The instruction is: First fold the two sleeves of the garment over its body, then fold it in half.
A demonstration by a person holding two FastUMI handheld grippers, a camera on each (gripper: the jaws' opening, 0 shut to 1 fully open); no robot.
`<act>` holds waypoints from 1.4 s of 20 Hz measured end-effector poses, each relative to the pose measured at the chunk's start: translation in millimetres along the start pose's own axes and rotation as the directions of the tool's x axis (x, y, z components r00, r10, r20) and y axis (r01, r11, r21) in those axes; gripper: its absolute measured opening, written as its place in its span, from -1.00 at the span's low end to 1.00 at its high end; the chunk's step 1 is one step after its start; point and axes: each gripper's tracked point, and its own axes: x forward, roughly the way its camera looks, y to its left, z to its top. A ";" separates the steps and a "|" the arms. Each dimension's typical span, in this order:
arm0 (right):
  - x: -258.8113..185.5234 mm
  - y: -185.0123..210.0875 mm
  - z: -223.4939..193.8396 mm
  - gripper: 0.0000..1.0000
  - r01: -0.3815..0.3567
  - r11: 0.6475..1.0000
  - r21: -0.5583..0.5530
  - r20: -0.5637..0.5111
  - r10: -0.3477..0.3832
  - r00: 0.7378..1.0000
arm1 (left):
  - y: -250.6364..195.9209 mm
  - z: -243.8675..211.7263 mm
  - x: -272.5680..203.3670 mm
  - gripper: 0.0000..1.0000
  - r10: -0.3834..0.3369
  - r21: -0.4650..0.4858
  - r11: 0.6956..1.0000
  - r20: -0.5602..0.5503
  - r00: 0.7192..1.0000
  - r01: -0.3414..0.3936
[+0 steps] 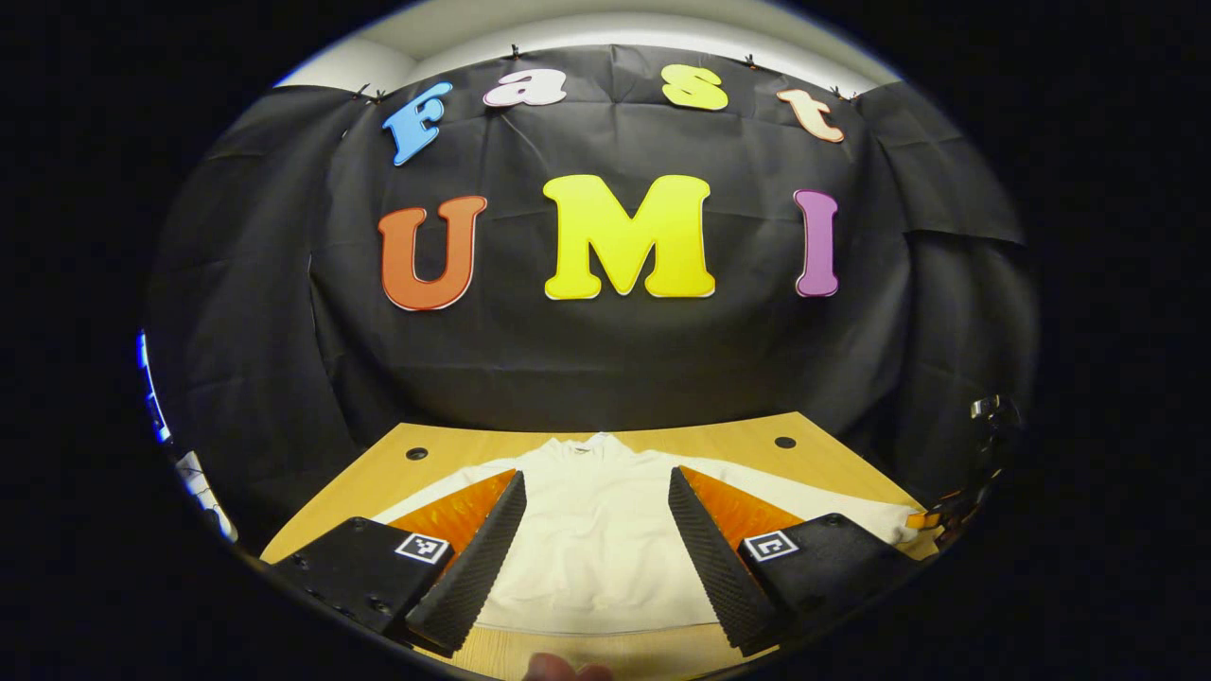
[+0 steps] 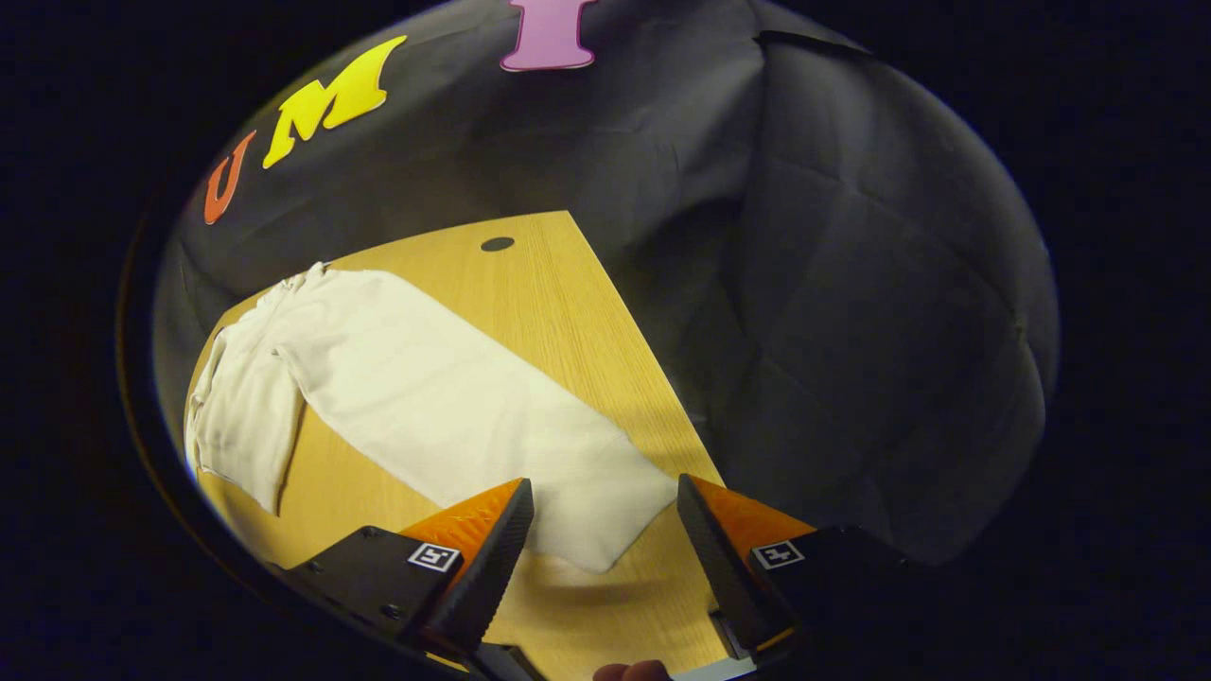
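A cream garment point(image 1: 596, 539) of soft, matte knit cloth is seen spread flat on a wooden table point(image 1: 728, 443) with a pale, fine straight grain. In the left gripper view the garment's body is laid along the middle of the table, its small collar point(image 1: 588, 443) pointed toward the black cloth wall, and both sleeves are stretched outward over the wood on either side of the body. Two dark round holes point(image 1: 417, 453) are set in the tabletop near its far edge, one beyond each shoulder of the garment.

The left gripper point(image 1: 596, 549) is held above the garment's lower body with its fingers spread wide apart; nothing is clamped between them. The fingers are wedge-shaped, faced with black ribbed pads and backed in glossy orange.

In the right gripper view one long sleeve point(image 2: 454, 407) is seen lying straight and smooth across the table, its squared cuff end nearest the right gripper point(image 2: 605, 549). That gripper's fingers are likewise parted, with the cuff just ahead of the gap and untouched.
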 end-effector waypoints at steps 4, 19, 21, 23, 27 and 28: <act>11.1 4.1 -9.4 0.90 -0.015 1.000 0.018 -0.051 0.016 0.999 | -0.1 -2.9 -2.3 0.93 0.010 0.016 1.000 -0.018 1.000 -0.010; 17.4 31.1 -6.3 -0.98 -0.109 0.991 0.084 -0.069 0.115 0.991 | 11.3 -10.5 8.3 0.93 0.008 0.039 0.999 -0.067 0.998 -0.005; 6.1 28.5 5.9 -0.98 -0.090 0.993 0.072 -0.032 0.092 0.995 | 13.4 -10.9 9.4 0.94 0.003 0.034 0.999 -0.070 0.998 -0.001; -7.7 29.5 18.7 -0.98 -0.087 0.994 0.066 0.007 0.087 0.996 | 15.4 -9.0 9.0 0.94 -0.005 0.033 0.999 -0.061 0.998 0.007; -36.7 38.2 54.0 -0.98 -0.101 0.994 0.046 0.060 0.098 0.993 | 28.7 -9.9 11.1 0.94 0.000 0.043 0.999 -0.051 0.999 0.003; -48.8 51.5 67.4 -0.98 -0.113 0.992 0.052 0.081 0.108 0.991 | 33.7 -9.1 11.8 0.94 0.004 0.045 0.999 -0.044 0.999 -0.002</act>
